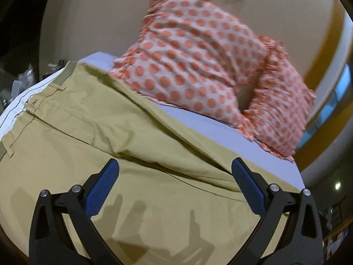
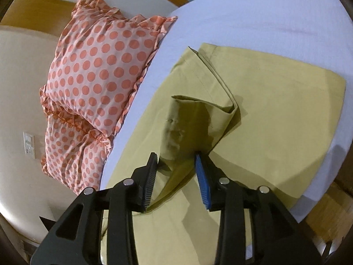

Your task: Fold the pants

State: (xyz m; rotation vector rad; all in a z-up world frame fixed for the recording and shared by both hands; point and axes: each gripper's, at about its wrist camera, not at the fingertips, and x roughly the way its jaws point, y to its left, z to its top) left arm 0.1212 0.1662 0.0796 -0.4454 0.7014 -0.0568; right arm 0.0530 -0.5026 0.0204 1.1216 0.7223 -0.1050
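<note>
Black fingers with blue pads frame both views. Between the right gripper (image 2: 176, 161) fingers rises a lifted fold of the pants (image 2: 275, 119), pinched in the narrow gap; the left gripper (image 1: 174, 172) is spread wide above the cloth, holding nothing. One pair of khaki pants lies on the bed (image 2: 253, 17), waistband (image 1: 66, 70) with white lining at the left view's far left, a hem doubled back onto the flat leg. Two orange-dotted pillows (image 2: 97, 70) lean just beside the pants, against the headboard (image 2: 19, 70). One wall switch (image 2: 29, 143) shows.
</note>
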